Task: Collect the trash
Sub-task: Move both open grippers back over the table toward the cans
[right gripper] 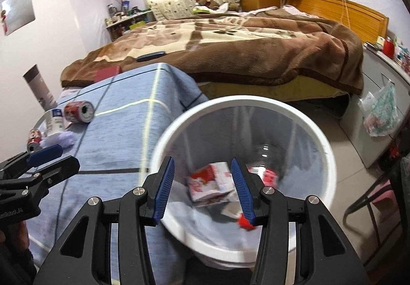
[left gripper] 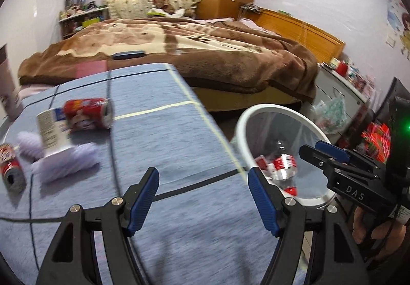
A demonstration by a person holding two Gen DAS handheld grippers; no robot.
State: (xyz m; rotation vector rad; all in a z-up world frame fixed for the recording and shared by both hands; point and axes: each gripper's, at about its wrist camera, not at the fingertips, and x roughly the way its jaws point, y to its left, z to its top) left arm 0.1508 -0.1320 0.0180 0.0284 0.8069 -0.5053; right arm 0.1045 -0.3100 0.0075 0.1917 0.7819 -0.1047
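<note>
The right gripper [right gripper: 202, 187] hangs over the white bin [right gripper: 325, 156], and its jaws are wide apart with nothing between them. A small red and white carton [right gripper: 208, 181] and a plastic bottle with a red label [left gripper: 284, 164] lie down inside the bin. The left gripper [left gripper: 202, 197] is over the blue cloth on the table [left gripper: 164, 136], and its jaws are wide apart and empty too. More trash waits on the table, well apart from the left gripper: a red can [left gripper: 88, 115] on its side, a white tub [left gripper: 52, 131] tipped over beside it, some crumpled pale purple paper [left gripper: 66, 162] just below the tub, and another red can [left gripper: 11, 169] near the table edge. Things could go wrong from here. The cans lie on their sides, so I think a bump from a jaw could make one roll away, and the one by the edge could drop to the floor. The paper is soft and touches the tub, so a grab could catch both or push the tub over the edge. The bin stands just beside the table, and a quick swing could knock it or miss it. The pictures are blurry, which hints at fast moving, and that makes a miss more likely.
</note>
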